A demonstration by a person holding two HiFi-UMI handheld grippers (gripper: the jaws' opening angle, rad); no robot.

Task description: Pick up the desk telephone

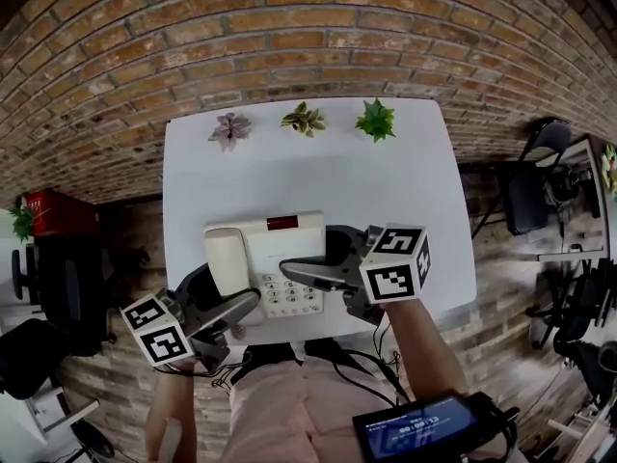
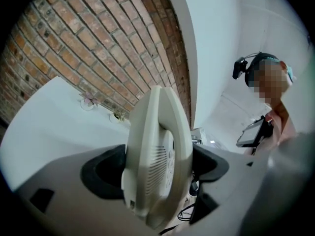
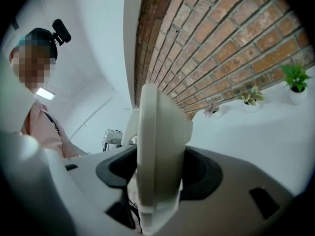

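Note:
The cream desk telephone point(image 1: 268, 260), with its handset on the left and a keypad, hangs above the near edge of the white table point(image 1: 308, 177), held from both sides. My left gripper point(image 1: 224, 302) is shut on the phone's left side; in the left gripper view the telephone point(image 2: 156, 156) stands edge-on between the dark pads point(image 2: 101, 173). My right gripper point(image 1: 318, 263) is shut on the phone's right side, and the right gripper view shows the telephone point(image 3: 157, 151) wedged between both pads point(image 3: 206, 173).
Three small potted plants point(image 1: 229, 128) point(image 1: 304, 119) point(image 1: 376, 119) line the table's far edge against a brick wall. Dark chairs point(image 1: 58, 278) point(image 1: 540, 181) stand left and right of the table. A small screen point(image 1: 419, 427) sits low by the person's body.

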